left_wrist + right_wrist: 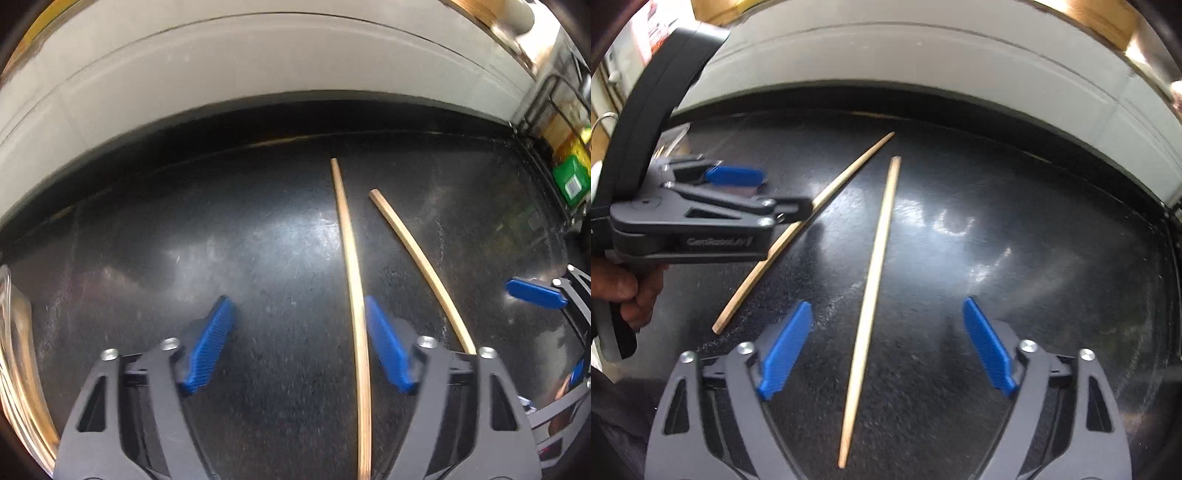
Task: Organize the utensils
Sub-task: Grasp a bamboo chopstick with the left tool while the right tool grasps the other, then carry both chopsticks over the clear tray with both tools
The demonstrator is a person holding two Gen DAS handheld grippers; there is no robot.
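Observation:
Two wooden chopsticks lie on a black countertop (pixel 258 229). In the left wrist view one chopstick (pixel 352 266) runs between the fingers of my open left gripper (pixel 299 306), close to the right finger; the other chopstick (pixel 421 262) lies just right of that finger. In the right wrist view my right gripper (pixel 886 314) is open over one chopstick (pixel 875 266), which lies between its fingers. The other chopstick (pixel 809 221) lies to the left, partly under my left gripper (pixel 738 177), seen from the side. Both grippers are empty.
A pale wall (pixel 258 74) runs along the back edge of the counter. A dark wire rack with a green box (pixel 570 179) stands at the right. A clear container with wooden sticks (pixel 18 350) shows at the left edge. My right gripper's blue finger (pixel 535 293) shows at right.

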